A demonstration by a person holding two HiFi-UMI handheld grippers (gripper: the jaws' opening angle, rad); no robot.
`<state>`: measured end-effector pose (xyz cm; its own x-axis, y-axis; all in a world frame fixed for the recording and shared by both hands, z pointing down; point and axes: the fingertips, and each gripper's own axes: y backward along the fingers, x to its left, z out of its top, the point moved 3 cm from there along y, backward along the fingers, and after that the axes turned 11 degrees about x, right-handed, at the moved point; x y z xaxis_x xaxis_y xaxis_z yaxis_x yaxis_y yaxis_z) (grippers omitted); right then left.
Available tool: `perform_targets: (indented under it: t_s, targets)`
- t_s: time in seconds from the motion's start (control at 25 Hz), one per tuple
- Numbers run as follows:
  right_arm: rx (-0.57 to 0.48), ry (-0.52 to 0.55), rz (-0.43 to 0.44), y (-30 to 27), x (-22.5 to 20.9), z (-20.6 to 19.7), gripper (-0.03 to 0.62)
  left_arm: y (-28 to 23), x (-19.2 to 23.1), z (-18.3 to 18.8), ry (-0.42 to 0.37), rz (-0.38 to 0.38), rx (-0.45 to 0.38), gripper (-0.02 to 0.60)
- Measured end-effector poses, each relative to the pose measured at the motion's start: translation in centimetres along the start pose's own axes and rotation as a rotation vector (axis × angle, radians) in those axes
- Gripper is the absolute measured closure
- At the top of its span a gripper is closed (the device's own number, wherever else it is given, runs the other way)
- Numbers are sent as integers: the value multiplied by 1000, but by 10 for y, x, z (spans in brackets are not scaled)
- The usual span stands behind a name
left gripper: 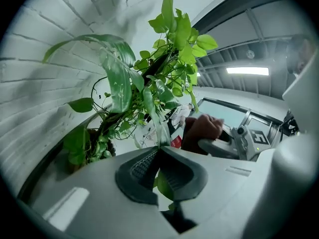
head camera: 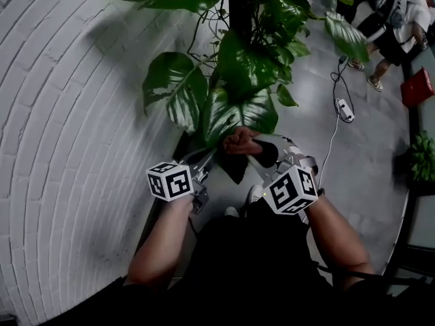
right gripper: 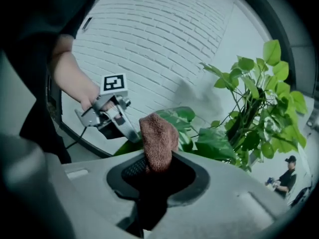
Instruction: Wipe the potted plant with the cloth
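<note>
While your left gripper [left gripper: 159,152] is clamped tight on a low leaf [left gripper: 159,126] of the potted plant [left gripper: 164,68], evidently to steady it, your right gripper [right gripper: 158,162] is closed firmly on the brown cloth [right gripper: 158,139], held at the plant's lower foliage and judged ready to wipe.

Dim, cool-toned pictures: a ceiling lamp [left gripper: 247,70] glares in the left gripper view, the plant [head camera: 238,66] casts soft shadows on the white wall [head camera: 61,128], and both gripper views bend strongly, with black edges and a blurred foreground.
</note>
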<state>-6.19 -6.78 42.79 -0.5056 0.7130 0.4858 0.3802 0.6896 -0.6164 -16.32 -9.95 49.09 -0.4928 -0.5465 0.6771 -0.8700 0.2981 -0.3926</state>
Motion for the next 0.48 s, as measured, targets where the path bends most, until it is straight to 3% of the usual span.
perform_targets:
  t_s: [0.24,0.48]
  targets:
    - [54,96,-73,-50,-53,7,526,8,8,5,-45,4,18,563]
    - [76,134,-38,-84,-81,10,526,8,6,5,-48,23,-10,563]
